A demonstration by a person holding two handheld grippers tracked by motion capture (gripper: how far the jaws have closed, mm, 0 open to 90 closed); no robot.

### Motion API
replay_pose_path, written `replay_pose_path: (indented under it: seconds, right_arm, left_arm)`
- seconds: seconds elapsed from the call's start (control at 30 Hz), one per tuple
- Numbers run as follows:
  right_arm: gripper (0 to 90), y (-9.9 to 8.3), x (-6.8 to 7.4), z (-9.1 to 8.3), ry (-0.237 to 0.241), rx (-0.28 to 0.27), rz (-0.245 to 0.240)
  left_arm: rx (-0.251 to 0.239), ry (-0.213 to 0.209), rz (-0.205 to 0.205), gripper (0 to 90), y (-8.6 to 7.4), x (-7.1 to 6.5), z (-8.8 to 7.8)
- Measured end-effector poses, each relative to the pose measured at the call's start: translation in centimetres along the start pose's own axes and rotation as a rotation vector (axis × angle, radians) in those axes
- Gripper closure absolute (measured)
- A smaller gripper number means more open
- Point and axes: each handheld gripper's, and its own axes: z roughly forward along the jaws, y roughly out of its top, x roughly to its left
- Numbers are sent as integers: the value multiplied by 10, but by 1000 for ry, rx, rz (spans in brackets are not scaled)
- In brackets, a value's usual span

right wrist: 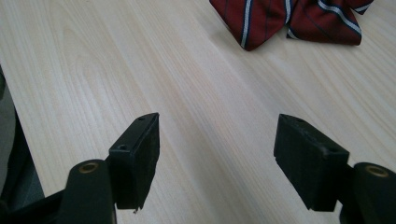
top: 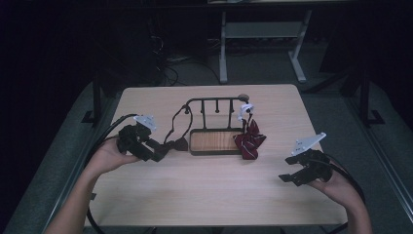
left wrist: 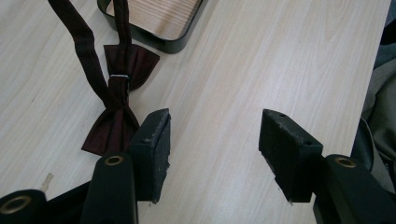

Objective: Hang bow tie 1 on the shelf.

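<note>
Resting on the pale wooden worktop (top: 204,190) is one black wire rack (top: 214,105) with a wood-lined tray (top: 214,141) at its foot, and everything else is placed here by that rack. Two bow ties are in sight. One is a dark maroon bow tie (left wrist: 114,123), lying flat on the worktop just off the rack's left corner, its strap (left wrist: 84,46) running up to the rack's left end. The other is a striped red bow tie (top: 250,141), hanging from the rack's right end with its wings down against the tray's right edge and the worktop.

Two grippers are held, one in each hand. The left gripper (top: 163,148) sits left of the rack, close beside the maroon bow tie; in the left gripper view its two fingers (left wrist: 152,149) stand spread with bare worktop between them, and the maroon bow lies just outside the nearer finger, unpinched. The right gripper (top: 287,178) is low and well to the right of the rack, apart from the striped bow tie; its two fingers (right wrist: 137,158) are also spread wide over bare wood, pinching nothing
</note>
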Motion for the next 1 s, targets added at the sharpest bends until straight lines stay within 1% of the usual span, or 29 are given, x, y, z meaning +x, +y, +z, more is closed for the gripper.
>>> replay_pose_path:
  seconds: [0.07, 0.2, 0.4, 0.43, 0.53, 0.9, 0.97, 1.0]
  right_arm:
    - [309, 0, 0, 0, 0, 2, -1]
    - [310, 0, 0, 0, -1, 4, 1]
    - [310, -1, -1, 0, -2, 6, 2]
    - [309, -1, 0, 0, -2, 5, 3]
    - [310, -1, 0, 1, -1, 8, 3]
    - [309, -2, -1, 1, 1, 6, 3]
    - [309, -3, -1, 1, 1, 5, 5]
    - [309, -3, -1, 1, 2, 4, 7]
  left_arm:
    - [-1, 6, 4, 425, -2, -1, 1]
    - [-11, 15, -2, 407, -7, -2, 4]
    - [-19, 12, -9, 384, -17, -3, 10]
    - [-21, 11, -16, 383, -18, -3, 11]
    - [-27, 10, -18, 374, -22, -5, 13]
    - [-41, 11, -17, 366, -34, -11, 21]
    - [-47, 16, -23, 364, -36, -13, 22]
    - [-44, 20, -17, 364, -36, -14, 23]
